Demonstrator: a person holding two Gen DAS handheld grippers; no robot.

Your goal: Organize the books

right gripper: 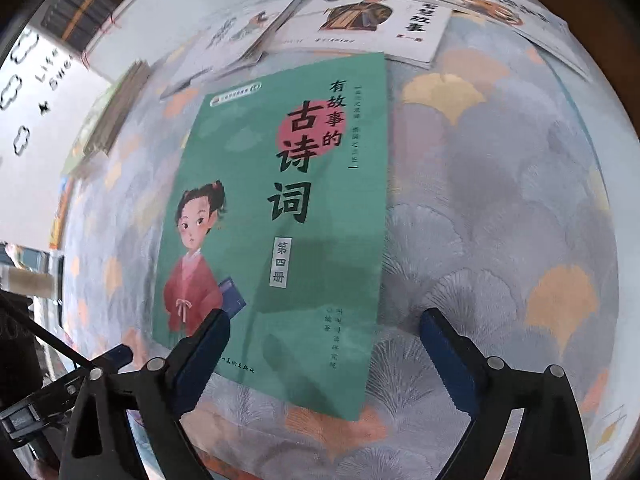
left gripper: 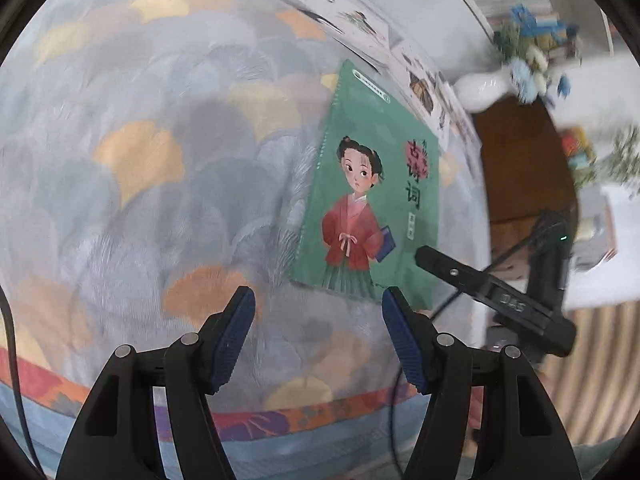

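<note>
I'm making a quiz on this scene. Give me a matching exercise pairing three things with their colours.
Things:
1. book
2. vase
3. gripper pads

Colours:
A. white
B. blue
C. green

Pairs: 1-C, 2-A, 3-B

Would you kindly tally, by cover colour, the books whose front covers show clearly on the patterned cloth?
Green book: 1
White books: 3
Total: 4
The blurred pile at the left edge is not counted.
</note>
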